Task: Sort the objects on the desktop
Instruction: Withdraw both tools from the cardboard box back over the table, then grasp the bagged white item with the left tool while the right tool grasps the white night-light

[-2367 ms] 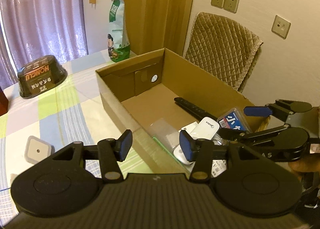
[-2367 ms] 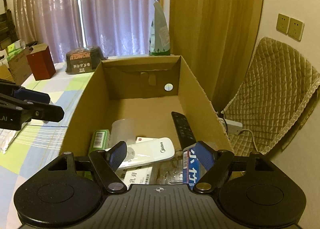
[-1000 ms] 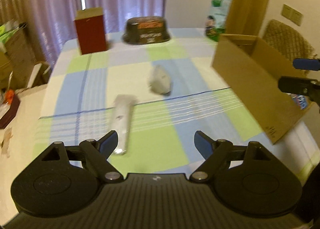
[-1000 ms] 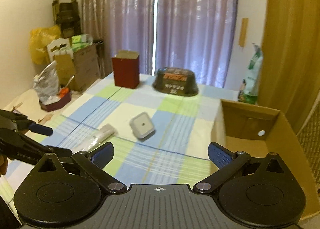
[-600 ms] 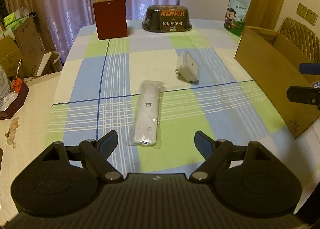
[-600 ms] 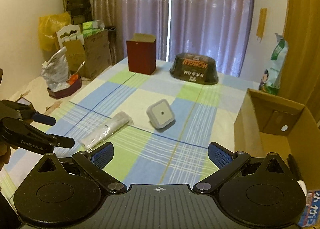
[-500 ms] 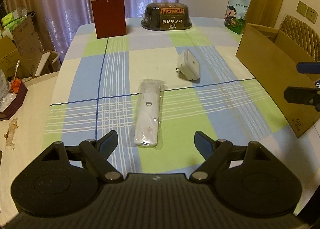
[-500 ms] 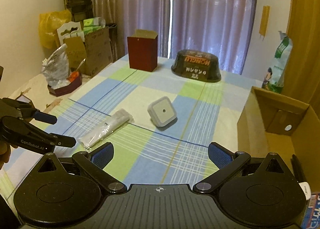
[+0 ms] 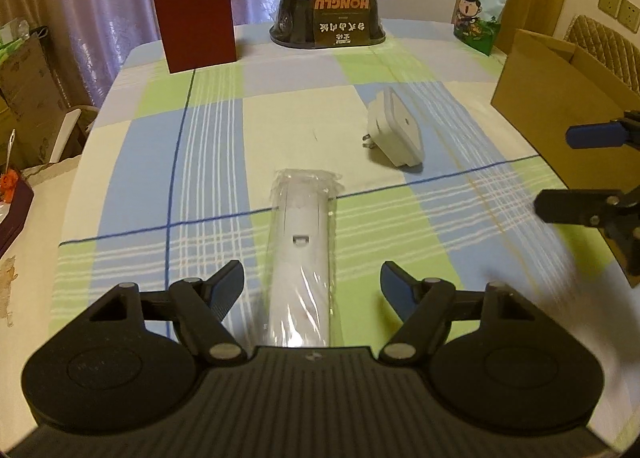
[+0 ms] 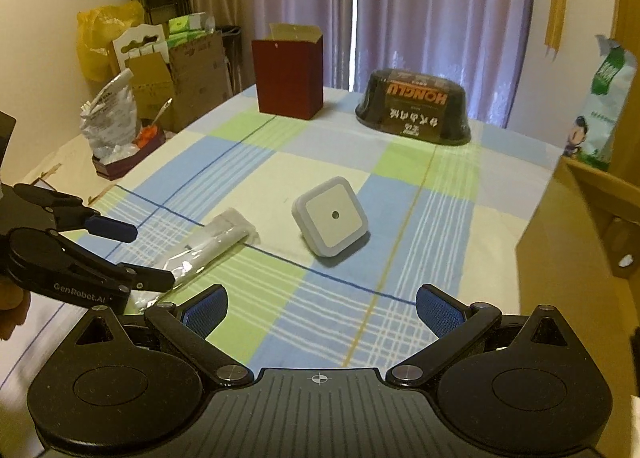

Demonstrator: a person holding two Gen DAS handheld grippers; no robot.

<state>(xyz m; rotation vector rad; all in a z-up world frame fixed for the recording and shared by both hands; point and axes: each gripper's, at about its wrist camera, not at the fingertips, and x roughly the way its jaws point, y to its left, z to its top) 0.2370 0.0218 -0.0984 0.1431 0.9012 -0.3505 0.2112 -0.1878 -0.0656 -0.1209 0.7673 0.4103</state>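
The left gripper (image 9: 312, 285) hangs low over the table (image 9: 208, 162), jaws wide, straddling the near end of a white remote control in a clear plastic bag (image 9: 302, 254) without touching it. Beyond it a white plug-in night light (image 9: 396, 134) lies tilted on the checked cloth. The right gripper (image 10: 320, 312), jaws also wide and empty, faces that night light. The cardboard box (image 9: 560, 94) stands at the table's right edge.

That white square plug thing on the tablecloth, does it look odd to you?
Slightly. The white plug isn't lying flat: it rests tilted on one edge, its square face angled upward and its metal prongs sticking out sideways. No damage shows.
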